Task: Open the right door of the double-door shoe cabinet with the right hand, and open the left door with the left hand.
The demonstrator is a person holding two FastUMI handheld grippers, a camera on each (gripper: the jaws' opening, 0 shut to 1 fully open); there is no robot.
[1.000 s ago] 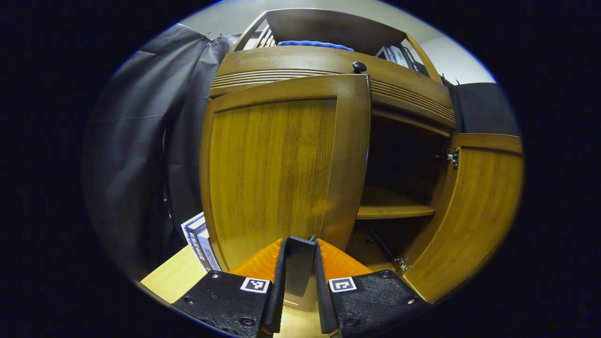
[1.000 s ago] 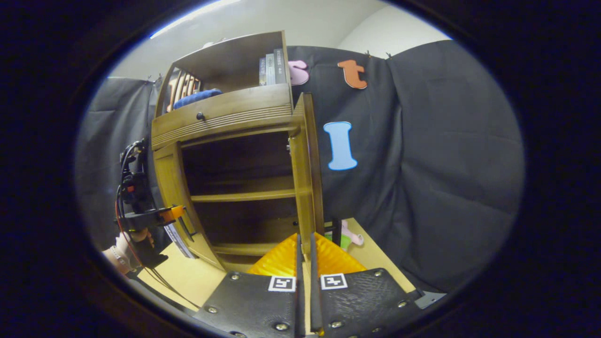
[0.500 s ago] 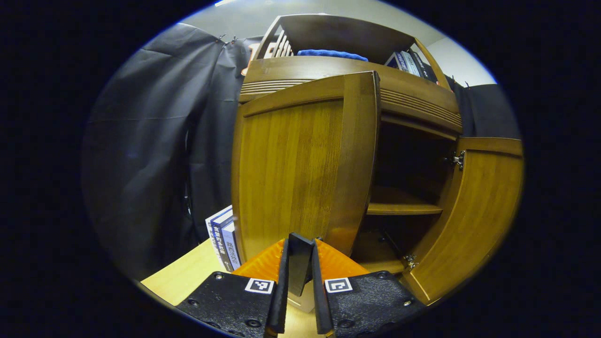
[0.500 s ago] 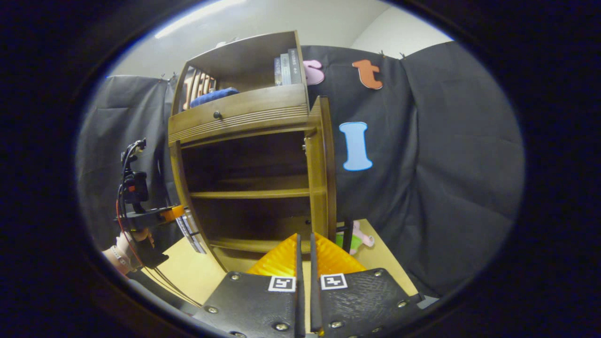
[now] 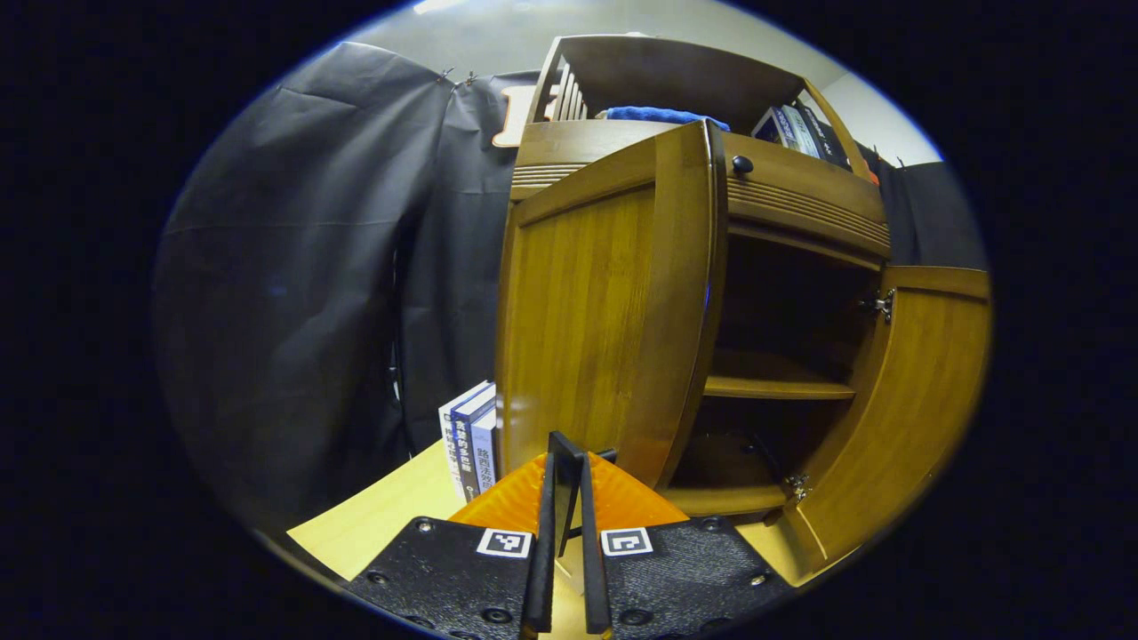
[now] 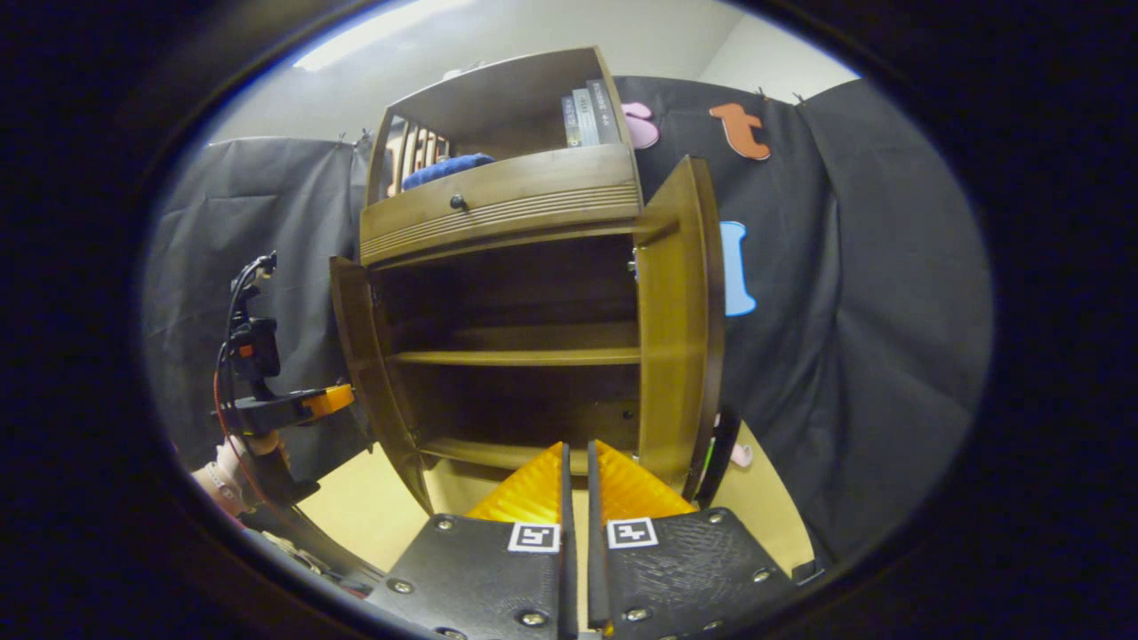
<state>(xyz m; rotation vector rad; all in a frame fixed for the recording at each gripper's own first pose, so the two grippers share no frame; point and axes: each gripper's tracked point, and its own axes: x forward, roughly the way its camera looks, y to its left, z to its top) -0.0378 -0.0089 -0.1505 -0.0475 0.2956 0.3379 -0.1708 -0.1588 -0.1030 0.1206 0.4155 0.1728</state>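
1. My left gripper (image 5: 566,498) is clamped on the handle (image 5: 562,484) of the left door (image 5: 605,311); over the last second I have swung that door further out, now near edge-on.
2. The cabinet (image 6: 502,204) stands open, shelf (image 6: 516,357) bare.
3. The right door (image 6: 676,320) is wide open; my right gripper (image 6: 574,498) is clenched on nothing, clear of it. I judge both doors nearly done.

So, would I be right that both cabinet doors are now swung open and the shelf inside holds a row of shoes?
Not quite. Both the left door and the right door are open, but the shelf inside looks bare, with no shoes on it, as the right gripper view shows.
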